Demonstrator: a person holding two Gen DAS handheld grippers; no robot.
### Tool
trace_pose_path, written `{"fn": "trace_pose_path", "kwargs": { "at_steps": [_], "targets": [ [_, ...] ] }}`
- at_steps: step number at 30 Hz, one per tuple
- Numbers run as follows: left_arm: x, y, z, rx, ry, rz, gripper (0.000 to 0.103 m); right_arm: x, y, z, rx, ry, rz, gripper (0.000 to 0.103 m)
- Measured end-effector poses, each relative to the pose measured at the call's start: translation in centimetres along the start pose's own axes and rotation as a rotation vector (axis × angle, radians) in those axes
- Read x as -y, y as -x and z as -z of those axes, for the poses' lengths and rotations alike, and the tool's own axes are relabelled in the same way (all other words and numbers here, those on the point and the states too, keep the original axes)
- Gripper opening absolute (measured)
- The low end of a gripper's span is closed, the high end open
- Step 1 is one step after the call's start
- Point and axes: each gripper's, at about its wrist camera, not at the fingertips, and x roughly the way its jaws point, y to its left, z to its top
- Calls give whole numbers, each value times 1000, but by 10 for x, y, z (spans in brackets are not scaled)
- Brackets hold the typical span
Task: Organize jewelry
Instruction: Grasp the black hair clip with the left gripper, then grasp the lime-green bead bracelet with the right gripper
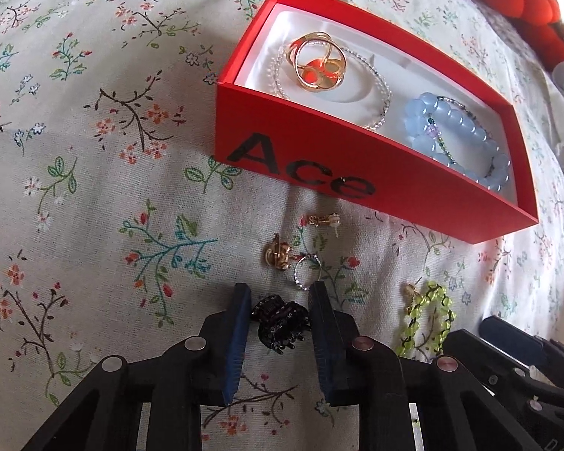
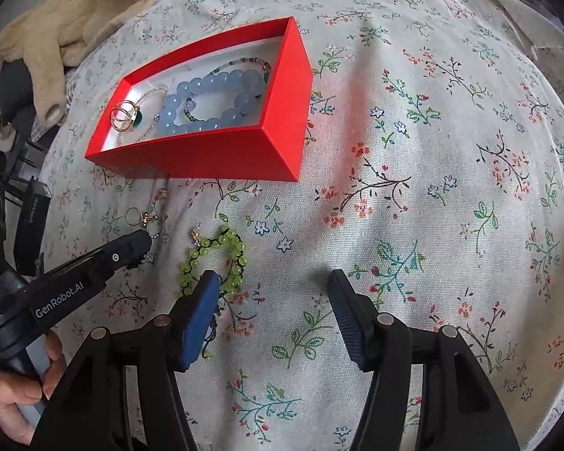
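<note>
**Black hair claw between my left jaws, box waiting ahead**

Nearest to me, my left gripper (image 1: 280, 297) is set around a small black hair claw (image 1: 280, 325); the blue pads stand on either side of it with a sliver of space showing, so I read the jaws as parted and not yet clamped. My right gripper (image 2: 272, 285) hangs released, jaws wide, with nothing between them.

Largest of all is the flowered bedspread (image 1: 75, 150), soft and rumpled, so anything I press on will sink a little. On it, ahead of my left side, sits the red box (image 1: 319, 173) with its white lining. Inside lie a blue bead bracelet (image 1: 466, 139), a thin clear-bead bracelet (image 1: 381, 90) and a gold ring (image 1: 317, 62).

Loose pieces lie on the cloth between me and the box: a green bead bracelet (image 2: 216, 263) just beside my right jaws' left pad, a gold clip earring (image 1: 278, 257), a thin silver ring (image 1: 306, 272) touching it, and a small gold stud earring (image 1: 323, 220) near the box wall.

The claw should be light, stiff plastic with springy teeth that could snag the fabric, so I would pinch across its solid body. The green bracelet looks limp and will drape; grip a bunch of beads. The rings and earrings are tiny, hard and slippery; they want a low, careful pinch.
</note>
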Motion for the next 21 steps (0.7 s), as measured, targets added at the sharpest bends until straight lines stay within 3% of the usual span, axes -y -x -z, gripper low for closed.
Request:
{"fn": "trace_pose_path", "kwargs": {
  "at_steps": [9, 21],
  "targets": [
    [-24, 17, 7, 19, -35, -15, 25, -29, -9, 8, 8, 38, 21, 62],
    [-50, 27, 18, 16, -45, -20, 25, -13, -7, 12, 22, -26, -5, 25]
  ]
}}
